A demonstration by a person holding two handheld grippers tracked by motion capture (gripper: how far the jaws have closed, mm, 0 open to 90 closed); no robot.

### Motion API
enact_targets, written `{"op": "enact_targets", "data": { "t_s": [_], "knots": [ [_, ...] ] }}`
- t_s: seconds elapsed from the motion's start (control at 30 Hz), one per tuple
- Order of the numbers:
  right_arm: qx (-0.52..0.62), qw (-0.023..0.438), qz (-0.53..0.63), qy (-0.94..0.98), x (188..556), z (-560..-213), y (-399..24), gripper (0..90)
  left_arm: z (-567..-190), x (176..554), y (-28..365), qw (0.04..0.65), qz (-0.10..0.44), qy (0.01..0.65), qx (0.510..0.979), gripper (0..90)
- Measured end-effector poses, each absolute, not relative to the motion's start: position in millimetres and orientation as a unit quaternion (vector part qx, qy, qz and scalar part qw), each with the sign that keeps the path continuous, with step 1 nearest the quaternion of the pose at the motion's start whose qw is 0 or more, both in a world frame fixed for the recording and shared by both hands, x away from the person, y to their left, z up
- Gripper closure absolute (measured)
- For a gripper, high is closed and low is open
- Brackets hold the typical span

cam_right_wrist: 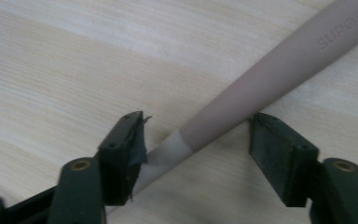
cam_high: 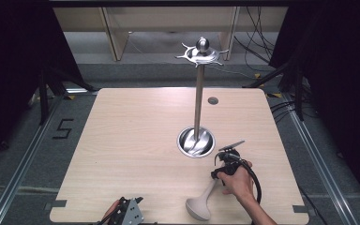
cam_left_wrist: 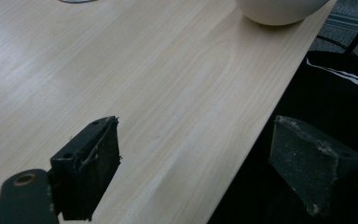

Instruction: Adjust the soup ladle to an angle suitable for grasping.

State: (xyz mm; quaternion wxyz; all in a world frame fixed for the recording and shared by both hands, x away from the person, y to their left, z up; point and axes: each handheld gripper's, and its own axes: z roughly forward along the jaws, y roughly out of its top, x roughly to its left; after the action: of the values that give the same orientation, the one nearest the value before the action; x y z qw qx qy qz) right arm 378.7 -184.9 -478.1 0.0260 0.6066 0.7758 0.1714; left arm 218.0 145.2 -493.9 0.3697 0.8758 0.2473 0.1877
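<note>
- The ladle [cam_high: 200,202] lies flat on the surface [cam_high: 131,140], near the near edge and right of centre; its pale bowl sits closest to you, and the handle [cam_right_wrist: 279,74] runs away and to the right toward your right hand [cam_high: 236,180].
- In the right gripper view the handle crosses the picture slantwise, darker taupe on the long part, paler at the short stretch down by the fingers.
- Your right gripper [cam_right_wrist: 196,144] has that handle between its fingers [cam_right_wrist: 279,154], and they stand partly open. The handle touches, or all but touches, the inner corner of each one, yet neither pad presses flat on it, so no grip on it yet.
- Your left gripper [cam_left_wrist: 205,163] sits at the near edge, left of the ladle and well apart from it. Its fingers [cam_left_wrist: 93,163] are spread wide with nothing between them: one hangs over the wood, the other is out past the edge.
- In the left gripper view the rounded bowl of the ladle [cam_left_wrist: 279,11] peeks in at the top, right by the edge.
- Farther off, just beyond your right hand, the steel stand [cam_high: 198,101] rises from its round dished base [cam_high: 196,141], with the hook ring and knob at the top.
- A small grey disc [cam_high: 213,100] sits in the surface near the far edge.
</note>
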Motion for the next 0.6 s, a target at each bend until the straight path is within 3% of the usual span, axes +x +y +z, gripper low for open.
{"op": "enact_targets", "data": {
  "t_s": [0.23, 0.6],
  "knots": [
    [0.617, -0.004, 0.193, 0.763, 380.9, -477.3, -184.8, 49.0, -492.2, 217.9, 146.2, 0.361, 0.194, 0.243, 0.879, 15.1],
    [0.606, -0.005, 0.233, 0.76, 380.8, -479.9, -173.4, 61.6, -490.8, 218.6, 149.1, 0.36, 0.199, 0.243, 0.878, 15.1]
  ]
}}
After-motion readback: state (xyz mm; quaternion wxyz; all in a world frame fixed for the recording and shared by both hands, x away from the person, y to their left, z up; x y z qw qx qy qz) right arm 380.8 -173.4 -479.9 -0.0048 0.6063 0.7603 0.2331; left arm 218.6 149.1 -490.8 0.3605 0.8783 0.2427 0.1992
